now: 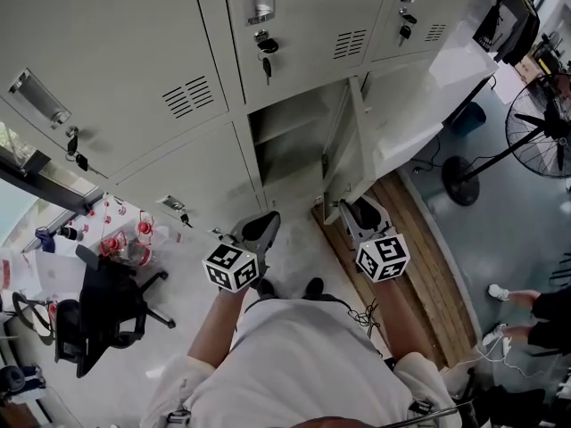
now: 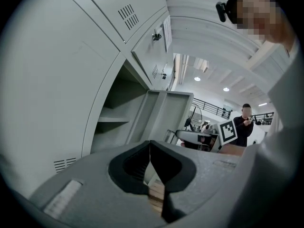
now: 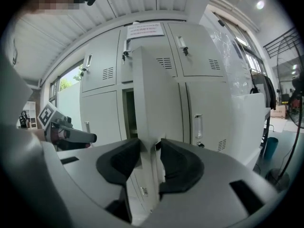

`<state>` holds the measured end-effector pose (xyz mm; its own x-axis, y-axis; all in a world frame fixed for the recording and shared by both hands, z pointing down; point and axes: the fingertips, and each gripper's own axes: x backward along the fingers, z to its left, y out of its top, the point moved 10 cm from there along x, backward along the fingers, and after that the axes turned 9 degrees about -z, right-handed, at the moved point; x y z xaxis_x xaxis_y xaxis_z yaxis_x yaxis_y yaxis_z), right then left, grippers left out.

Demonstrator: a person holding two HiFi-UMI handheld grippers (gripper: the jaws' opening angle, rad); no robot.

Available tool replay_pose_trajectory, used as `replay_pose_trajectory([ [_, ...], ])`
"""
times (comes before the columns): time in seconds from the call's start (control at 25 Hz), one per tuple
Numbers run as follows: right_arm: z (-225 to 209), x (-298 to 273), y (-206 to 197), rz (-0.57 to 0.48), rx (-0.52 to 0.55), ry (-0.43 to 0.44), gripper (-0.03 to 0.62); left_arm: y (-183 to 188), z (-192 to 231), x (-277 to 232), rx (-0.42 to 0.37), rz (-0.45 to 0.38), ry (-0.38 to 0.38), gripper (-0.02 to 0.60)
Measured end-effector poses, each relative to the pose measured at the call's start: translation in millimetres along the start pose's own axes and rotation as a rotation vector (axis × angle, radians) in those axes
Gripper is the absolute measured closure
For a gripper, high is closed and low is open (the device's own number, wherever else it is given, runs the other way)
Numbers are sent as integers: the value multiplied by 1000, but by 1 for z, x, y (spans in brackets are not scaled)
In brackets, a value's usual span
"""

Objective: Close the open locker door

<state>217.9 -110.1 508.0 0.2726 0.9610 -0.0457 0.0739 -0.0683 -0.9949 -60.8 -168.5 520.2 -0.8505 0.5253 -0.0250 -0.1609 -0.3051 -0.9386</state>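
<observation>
Locker door [image 1: 359, 141] stands open, swung out towards the camera from the lower middle compartment [image 1: 285, 145] of the grey locker bank; in the head view it shows nearly edge-on, centre frame, slightly right. In the right gripper view the door [image 3: 152, 89] rises up the middle of the frame, vent slots near its top. Right gripper [image 3: 150, 148] has the door's lower edge between its jaws, one dark pad on each side, pressed in on the panel as far as the view shows. In the head view the right gripper [image 1: 357, 214] sits at the foot of the door, its marker cube just below. Left gripper [image 2: 150, 148] has jaws together at the tips with nothing between; it points up at the open compartment, where a shelf [image 2: 113, 120] shows, with the door [image 2: 166, 113] right of it. In the head view the left gripper [image 1: 266, 226] is left of the door and clear of it. Neighbouring lockers are closed, and a key [image 1: 266, 62] hangs in the lock above the open compartment. Wooden plank strip [image 1: 428, 266] runs along the floor at lower right. Black office chair [image 1: 98, 315] at lower left. Standing fan [image 1: 544, 132] at right edge. A second person [image 2: 244, 125] stands far back at right in the left gripper view.
</observation>
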Motion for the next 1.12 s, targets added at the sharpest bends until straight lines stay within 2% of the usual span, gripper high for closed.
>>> replay_pose_trajectory([
  [0.76,36,-57,2,19,-2,270,451,14,14,14,-23,-42,91,566],
  [1.0,40,-79,-8,47,-90,320,451,12,18,23,-16,-49,135,566],
  [1.12,44,-89,-7,49,-80,342,451,14,20,25,-12,-59,148,566],
])
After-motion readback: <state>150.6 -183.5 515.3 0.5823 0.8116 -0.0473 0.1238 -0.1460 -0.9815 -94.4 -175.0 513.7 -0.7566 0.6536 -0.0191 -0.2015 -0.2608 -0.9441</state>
